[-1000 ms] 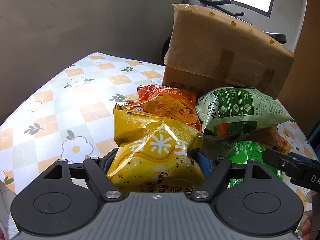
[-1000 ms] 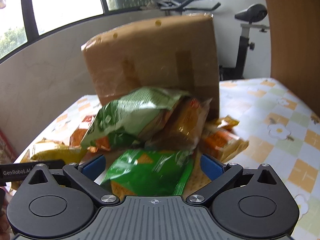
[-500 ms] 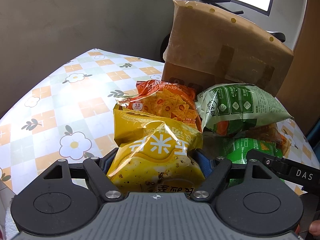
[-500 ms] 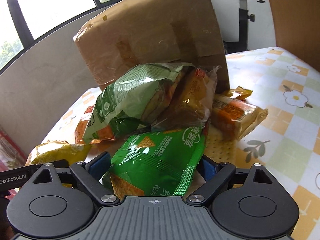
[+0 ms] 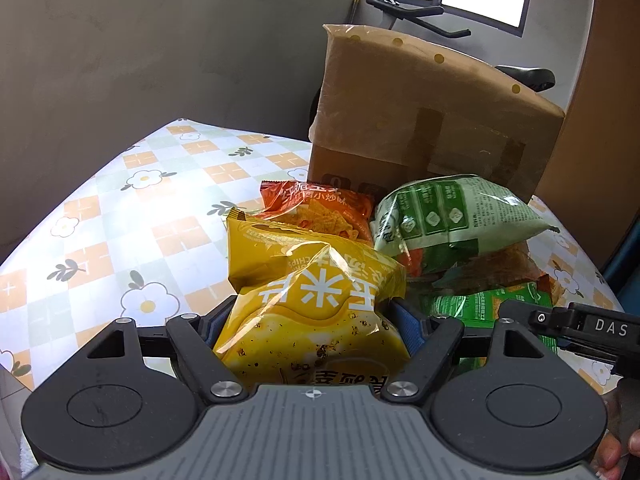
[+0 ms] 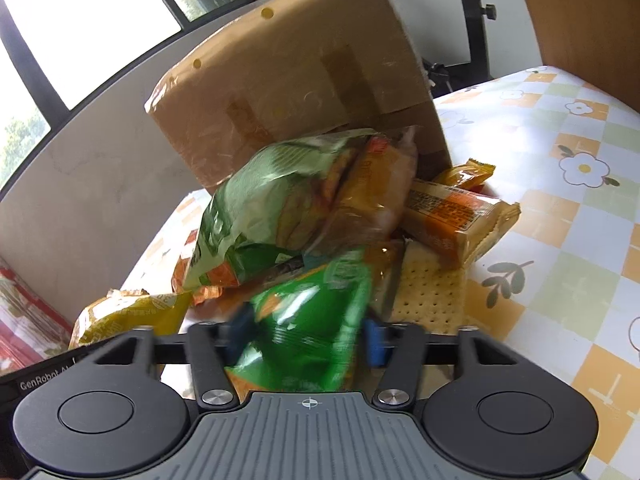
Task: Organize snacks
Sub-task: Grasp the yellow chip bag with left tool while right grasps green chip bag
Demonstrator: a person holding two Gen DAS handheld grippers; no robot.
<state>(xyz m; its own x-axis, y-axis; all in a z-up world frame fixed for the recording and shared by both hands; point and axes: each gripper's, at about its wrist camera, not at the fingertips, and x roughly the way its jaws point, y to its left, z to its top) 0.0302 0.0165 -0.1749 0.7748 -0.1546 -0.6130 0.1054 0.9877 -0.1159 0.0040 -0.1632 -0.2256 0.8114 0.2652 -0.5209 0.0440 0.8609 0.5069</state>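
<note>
My left gripper (image 5: 310, 320) is shut on a yellow chip bag (image 5: 312, 300), which also shows at the left in the right wrist view (image 6: 128, 316). My right gripper (image 6: 306, 340) is shut on a bright green chip bag (image 6: 316, 320), seen at the right in the left wrist view (image 5: 488, 308). Behind them lies a pile: an orange cracker bag (image 5: 320, 208), a pale green bag (image 5: 452, 216) (image 6: 264, 216), clear orange packs (image 6: 372, 196) and an orange wrapped bar (image 6: 456, 220). All rest on the flowered tablecloth (image 5: 120, 208).
A large cardboard box (image 5: 420, 108) (image 6: 288, 68) leans over the pile at the back. A cracker sheet (image 6: 428, 296) lies on the cloth. A grey wall runs behind the table. An exercise bike stands beyond it. A wooden panel is at the right.
The right gripper has closed on the bright green bag and pulled it in, tilting left. The left gripper still holds the yellow bag and has drifted slightly.
</note>
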